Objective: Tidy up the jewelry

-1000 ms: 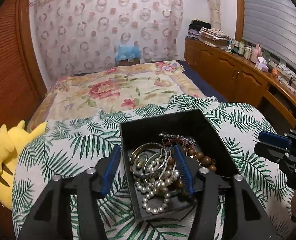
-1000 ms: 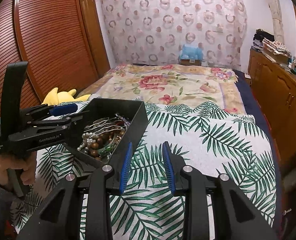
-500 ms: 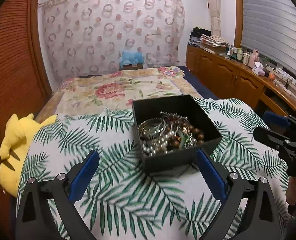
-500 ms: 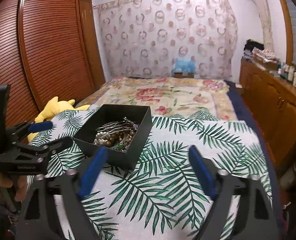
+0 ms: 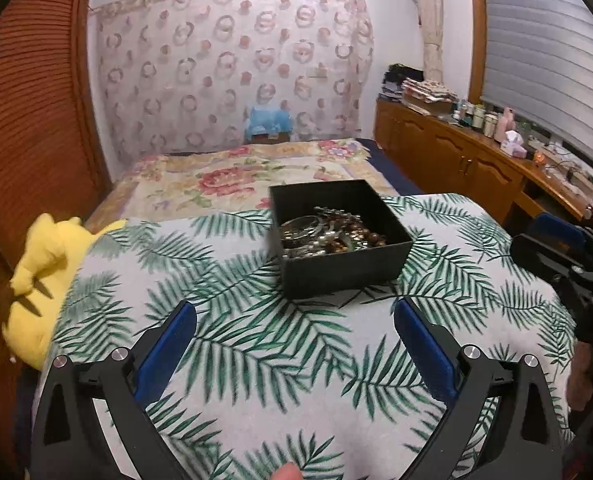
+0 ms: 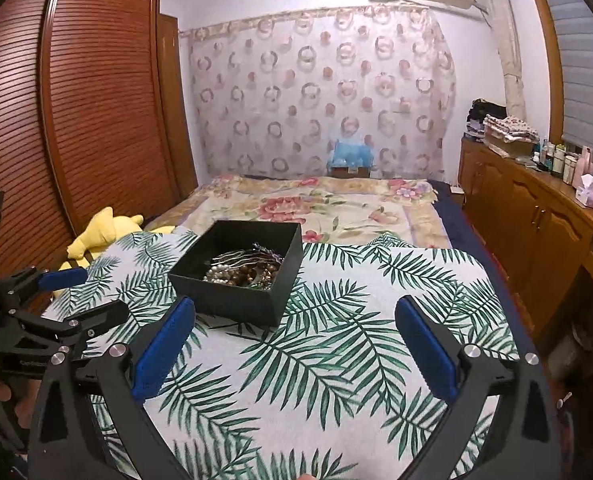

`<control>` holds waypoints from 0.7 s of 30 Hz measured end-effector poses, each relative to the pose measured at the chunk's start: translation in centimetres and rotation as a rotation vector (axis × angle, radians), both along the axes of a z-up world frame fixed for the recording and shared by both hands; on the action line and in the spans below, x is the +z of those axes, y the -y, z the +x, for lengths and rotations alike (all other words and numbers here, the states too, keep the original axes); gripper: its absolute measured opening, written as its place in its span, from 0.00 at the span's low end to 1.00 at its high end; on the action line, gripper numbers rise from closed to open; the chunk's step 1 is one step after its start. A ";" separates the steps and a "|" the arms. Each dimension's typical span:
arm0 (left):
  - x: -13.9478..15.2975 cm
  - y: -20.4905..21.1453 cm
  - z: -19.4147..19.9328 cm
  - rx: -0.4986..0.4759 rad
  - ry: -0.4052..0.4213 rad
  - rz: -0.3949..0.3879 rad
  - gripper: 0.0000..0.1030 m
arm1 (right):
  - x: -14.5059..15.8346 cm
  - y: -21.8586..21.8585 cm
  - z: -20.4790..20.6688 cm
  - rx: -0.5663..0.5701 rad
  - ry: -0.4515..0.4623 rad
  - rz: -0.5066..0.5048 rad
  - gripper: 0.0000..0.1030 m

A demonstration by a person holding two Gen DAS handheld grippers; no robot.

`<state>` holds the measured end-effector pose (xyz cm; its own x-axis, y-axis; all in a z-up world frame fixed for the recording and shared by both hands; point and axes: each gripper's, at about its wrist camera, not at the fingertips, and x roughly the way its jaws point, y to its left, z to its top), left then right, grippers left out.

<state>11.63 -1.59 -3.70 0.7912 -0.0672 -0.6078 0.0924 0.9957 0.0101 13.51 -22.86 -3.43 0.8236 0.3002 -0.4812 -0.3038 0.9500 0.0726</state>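
Note:
A black open box [image 5: 344, 268] stands on the palm-leaf cloth [image 5: 236, 344]. It holds a tangle of jewelry [image 5: 330, 232]: pearl strands, brown beads, metal bangles. The box also shows in the right wrist view [image 6: 236, 304], with the jewelry [image 6: 244, 268] inside. My left gripper [image 5: 294, 312] is wide open and empty, a short way in front of the box. My right gripper [image 6: 294, 312] is wide open and empty, in front of the box and a little to its right. Each gripper shows at the edge of the other's view [image 5: 568, 256] [image 6: 44, 312].
A yellow plush toy [image 5: 44, 268] lies at the cloth's left edge. A floral bedspread [image 5: 236, 180] stretches behind the box. A wooden cabinet [image 5: 476, 168] with bottles runs along the right. A slatted wardrobe [image 6: 76, 120] stands on the left.
Both grippers opened wide and pulled back from the box. The left fingers were over the jewelry a second ago; the box now stands free on the cloth.

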 end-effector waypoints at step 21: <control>1.2 -2.4 -4.8 0.085 0.052 -0.016 0.93 | 0.0 0.5 -4.5 -0.024 0.019 0.046 0.98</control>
<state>6.86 0.80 -2.48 0.8248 -0.0072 -0.5654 0.0068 1.0000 -0.0029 9.01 -23.32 -3.44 0.8395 0.3022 -0.4516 -0.2831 0.9526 0.1113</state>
